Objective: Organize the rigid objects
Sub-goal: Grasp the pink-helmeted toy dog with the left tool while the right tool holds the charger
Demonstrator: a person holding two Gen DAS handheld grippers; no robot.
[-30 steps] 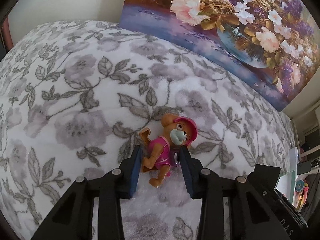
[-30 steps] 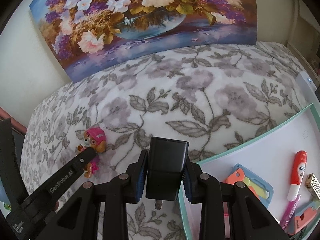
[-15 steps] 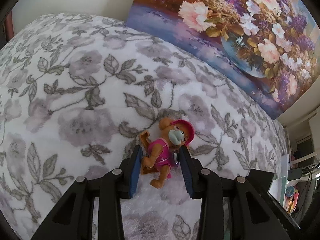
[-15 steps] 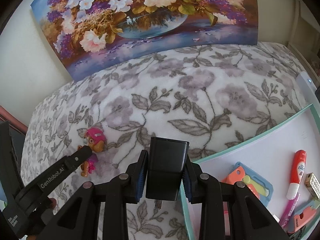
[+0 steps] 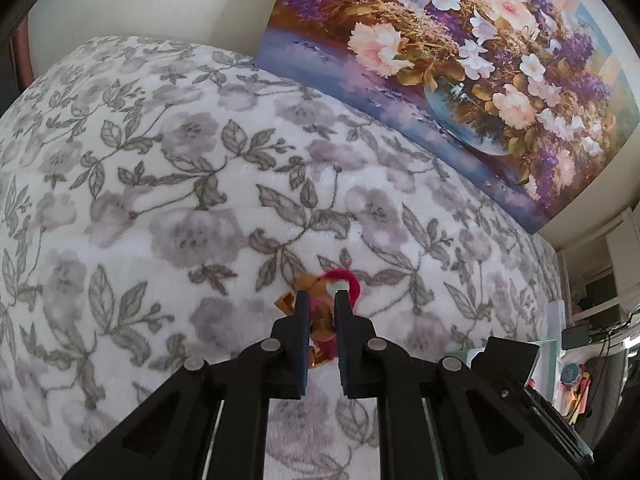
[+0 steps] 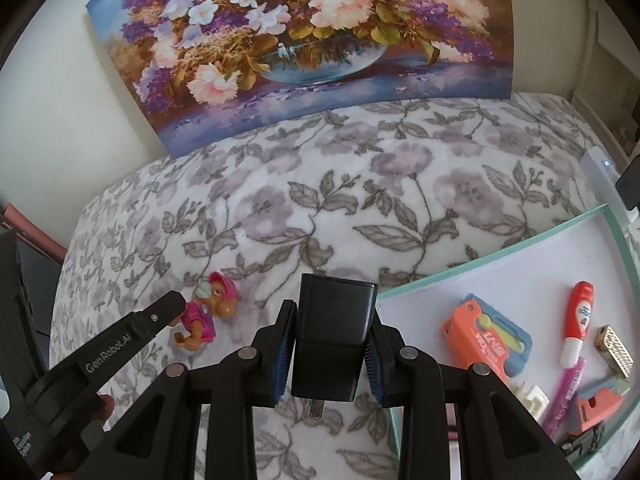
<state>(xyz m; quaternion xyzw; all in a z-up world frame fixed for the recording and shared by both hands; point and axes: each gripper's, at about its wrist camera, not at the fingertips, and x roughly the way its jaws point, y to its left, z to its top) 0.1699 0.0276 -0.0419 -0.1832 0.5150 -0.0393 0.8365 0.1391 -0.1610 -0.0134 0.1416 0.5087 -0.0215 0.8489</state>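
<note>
Surface: bed under a grey floral blanket (image 5: 168,184); flower painting (image 6: 304,40) leaning on the wall beyond both claws.
Left claw (image 5: 320,312): jaws just closed, now clamped on the toy dog (image 6: 208,308), earlier lying loose between them.
Right claw (image 6: 330,344): gripping a black charger (image 6: 334,336), unchanged.
Tray (image 6: 480,276): right of it, holding pens.

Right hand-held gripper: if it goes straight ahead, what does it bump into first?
Probably the flowered blanket. The right hand-held gripper already clamps a black charger and points down past the tray's teal rim; depth is unclear.
</note>
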